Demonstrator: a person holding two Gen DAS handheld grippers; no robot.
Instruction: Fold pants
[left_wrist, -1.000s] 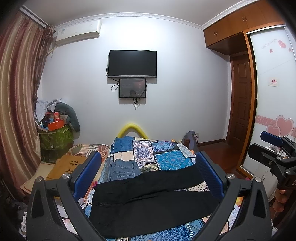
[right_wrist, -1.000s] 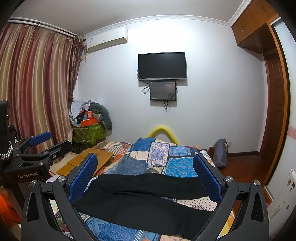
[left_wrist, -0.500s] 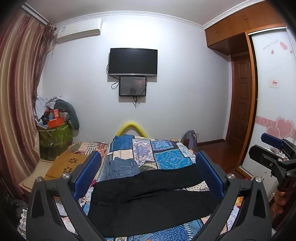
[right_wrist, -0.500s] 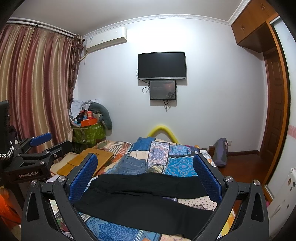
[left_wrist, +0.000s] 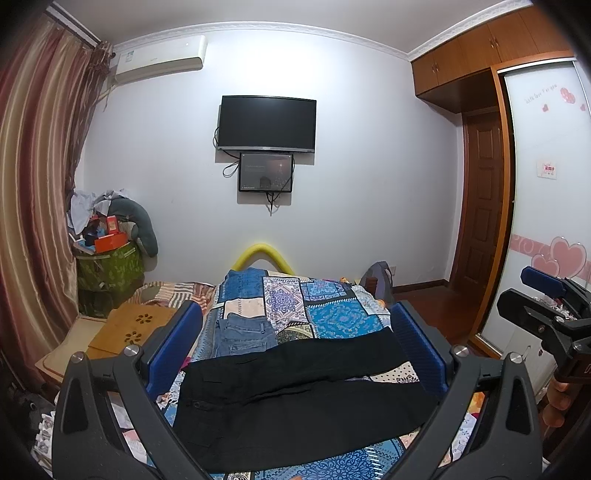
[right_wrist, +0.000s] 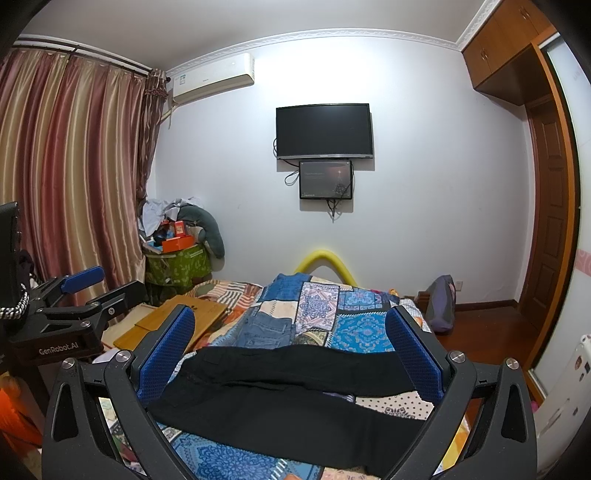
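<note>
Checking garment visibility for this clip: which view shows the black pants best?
The left wrist view: the black pants lie spread across the bed, waistband and both legs visible. In the right wrist view the pants appear flatter, their right end cut off by the gripper.

Even, soft indoor light fills both views — no hard shadows, and the white wall (left_wrist: 369, 184) reads faintly bluish. Fisheye bending curves the curtain (right_wrist: 74, 166) and wardrobe (left_wrist: 491, 48) at the sides; black vignetting darkens every corner. Focus stays sharp throughout.
</note>
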